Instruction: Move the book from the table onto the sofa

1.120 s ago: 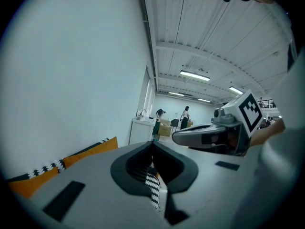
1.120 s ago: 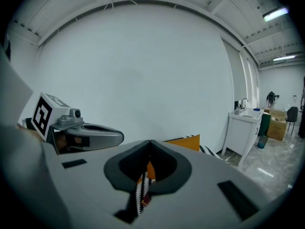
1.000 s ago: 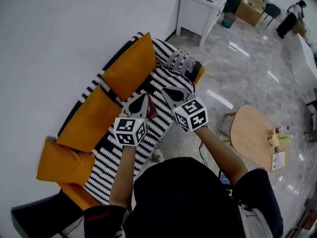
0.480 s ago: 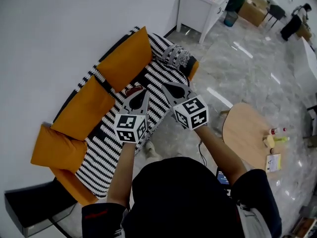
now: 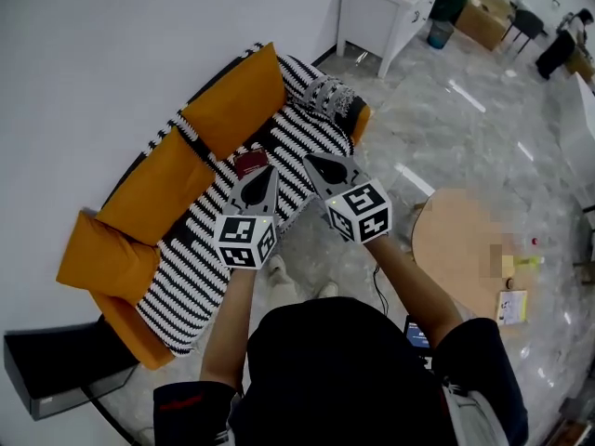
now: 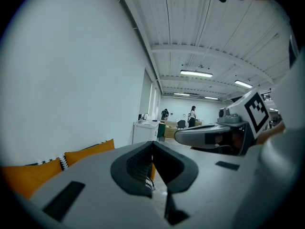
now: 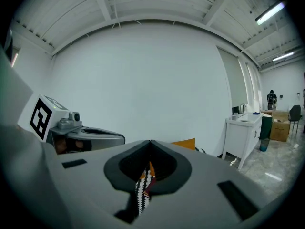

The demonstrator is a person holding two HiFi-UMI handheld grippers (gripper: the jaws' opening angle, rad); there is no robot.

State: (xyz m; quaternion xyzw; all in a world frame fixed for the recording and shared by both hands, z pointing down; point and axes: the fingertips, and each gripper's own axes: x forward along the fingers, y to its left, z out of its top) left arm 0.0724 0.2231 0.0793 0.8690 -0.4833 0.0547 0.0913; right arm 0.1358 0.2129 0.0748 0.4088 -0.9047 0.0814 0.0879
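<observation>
**Book on the sofa, both grippers empty**

The small dark-red book (image 5: 251,163) lies flat on the seat of the black-and-white striped sofa (image 5: 186,268), towards the back, just below the orange back cushions (image 5: 232,100). It looks settled, with nothing holding it.

The person stands in front of the sofa holding both tools out level over its front edge. The left gripper (image 5: 267,173) has its jaws pressed together with nothing between them; its own view shows only the sofa and the room through the gap. The right gripper (image 5: 311,163) is likewise closed and empty. From above, the left tip sits just beside the book, but I judge it to be apart from it.

The round pale wooden table (image 5: 456,249) stands well apart on the person's right, with no book on it.

To my eye the move is done and nothing is left to carry.
</observation>
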